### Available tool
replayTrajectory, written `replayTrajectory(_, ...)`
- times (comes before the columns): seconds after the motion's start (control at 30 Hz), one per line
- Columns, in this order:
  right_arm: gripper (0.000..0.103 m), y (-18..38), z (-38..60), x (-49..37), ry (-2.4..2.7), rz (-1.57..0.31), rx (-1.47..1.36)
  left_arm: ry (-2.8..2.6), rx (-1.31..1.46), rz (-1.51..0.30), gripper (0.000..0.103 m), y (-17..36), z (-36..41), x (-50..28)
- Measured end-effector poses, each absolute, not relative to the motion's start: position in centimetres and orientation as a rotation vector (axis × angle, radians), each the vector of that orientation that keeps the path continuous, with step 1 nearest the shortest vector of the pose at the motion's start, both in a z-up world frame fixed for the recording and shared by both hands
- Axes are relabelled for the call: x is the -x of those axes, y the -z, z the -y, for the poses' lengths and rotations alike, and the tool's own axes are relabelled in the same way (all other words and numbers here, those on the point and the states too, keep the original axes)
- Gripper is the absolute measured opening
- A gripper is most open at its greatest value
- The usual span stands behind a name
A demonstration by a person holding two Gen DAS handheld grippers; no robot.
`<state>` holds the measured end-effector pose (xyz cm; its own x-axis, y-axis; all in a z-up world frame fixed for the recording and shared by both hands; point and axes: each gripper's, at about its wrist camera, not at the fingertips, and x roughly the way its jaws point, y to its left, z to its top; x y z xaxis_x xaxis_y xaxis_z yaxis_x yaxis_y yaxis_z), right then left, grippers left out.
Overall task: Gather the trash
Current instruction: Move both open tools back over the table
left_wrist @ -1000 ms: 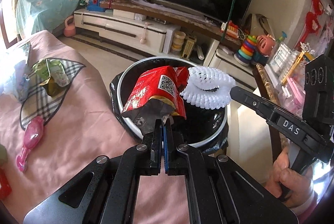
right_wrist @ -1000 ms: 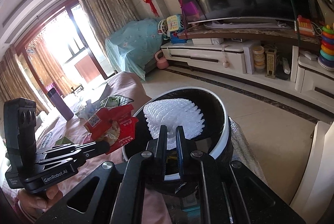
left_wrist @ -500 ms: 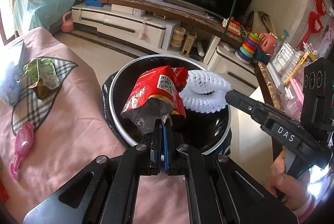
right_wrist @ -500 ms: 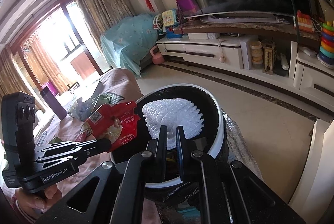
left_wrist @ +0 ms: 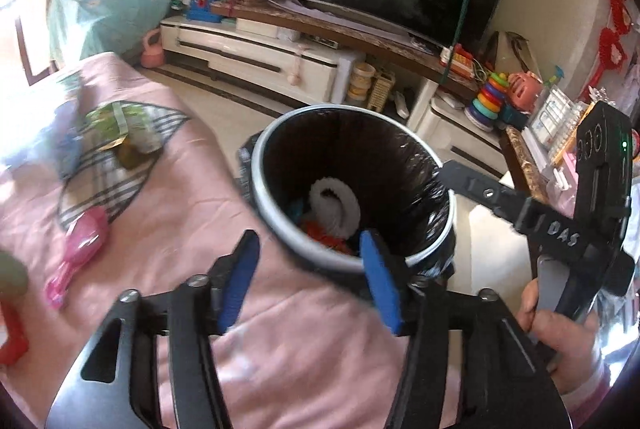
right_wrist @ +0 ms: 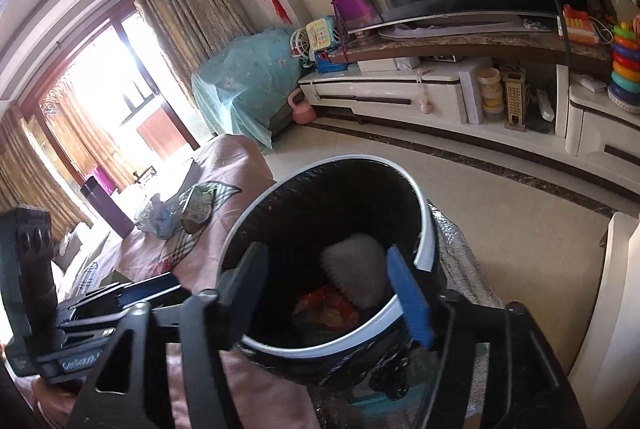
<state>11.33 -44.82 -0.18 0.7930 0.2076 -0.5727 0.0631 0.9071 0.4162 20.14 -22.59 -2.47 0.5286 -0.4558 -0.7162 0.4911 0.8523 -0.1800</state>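
Both releases look done: my left gripper (left_wrist: 310, 275) has just been opening and its blue pads stand apart with nothing between them; my right gripper (right_wrist: 326, 295) has likewise just been opening, jaws wide and empty. Working left to right in the left wrist view: a pink plastic toy (left_wrist: 78, 243) lies on the pink cover (left_wrist: 192, 229) at about 9 o'clock from the left gripper, the green wrapper (left_wrist: 132, 135) on the plaid patch sits further out at about 10 o'clock, then the bin (left_wrist: 416, 259) at 12 to 1 o'clock, with the white foam net (left_wrist: 336, 205) and the red snack bag (left_wrist: 324, 239) down inside it. The next pick turns on that green wrapper: it lies on the left side of the bin, well apart from it, so I judge the left hand the nearer one; the right gripper hangs over the bin mouth, with the bin between it and the wrapper. The wrapper's long axis is too crumpled and blurred to tell. The clear plastic (right_wrist: 154, 217) beside it may also be trash.
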Motion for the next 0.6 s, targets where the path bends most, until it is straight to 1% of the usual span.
replayTrajectory(0.07, 0.088, 0.0, 44.0, -10.9, -0.089, -0.648, -0.441, 0.542, -0.034, -0.838, 0.059, 2.7, 20.9, -19.4)
replayTrajectory(0.27, 0.094, -0.2, 40.8, -10.1, -0.141, -0.651, -0.442, 0.474, 0.014, -0.849, 0.061, 3.4, 15.8, -17.6)
replayTrajectory(0.6, 0.094, 0.4, 34.2, -9.8, -0.249, -0.700, -0.397, 0.366, 0.077, -0.858, 0.063, 4.7, 8.8, -14.5)
